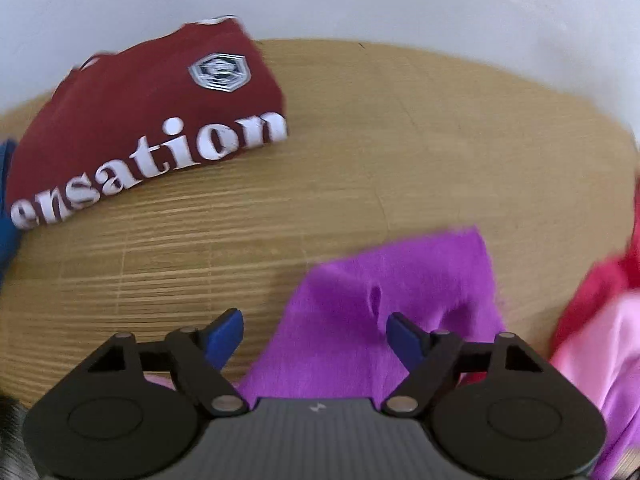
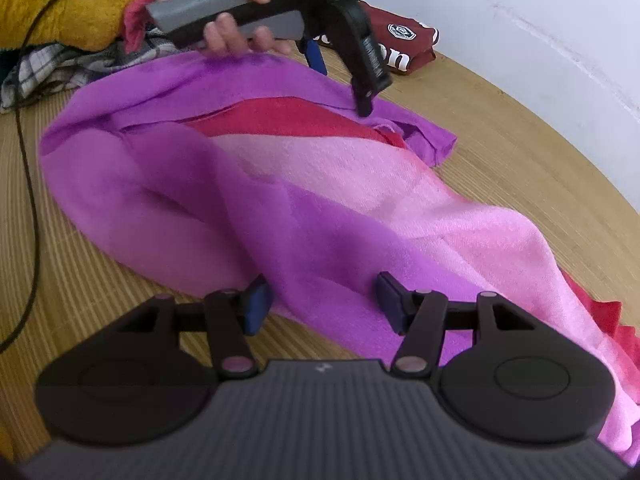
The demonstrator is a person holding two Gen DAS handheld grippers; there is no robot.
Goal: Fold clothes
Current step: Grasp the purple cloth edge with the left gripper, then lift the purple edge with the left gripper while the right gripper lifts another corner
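A purple, pink and red garment (image 2: 280,184) lies crumpled across the woven mat (image 2: 500,128). My right gripper (image 2: 323,302) is open just above its near purple edge, with cloth lying between the blue pads (image 2: 256,306) but not pinched. A hand holds my left gripper (image 2: 340,84) at the garment's far corner, one black finger tip down on the purple cloth. In the left wrist view that purple corner (image 1: 384,300) lies flat between the wide-open left gripper (image 1: 316,336) pads. A folded maroon shirt (image 1: 152,120) with white lettering rests at the mat's far side.
A white wall (image 1: 400,0) borders the mat behind the maroon shirt (image 2: 404,40). A yellow cloth (image 2: 68,4), a checked fabric (image 2: 52,68) and a black cable (image 2: 32,184) lie at the left. Blue fabric (image 1: 6,200) shows beside the shirt.
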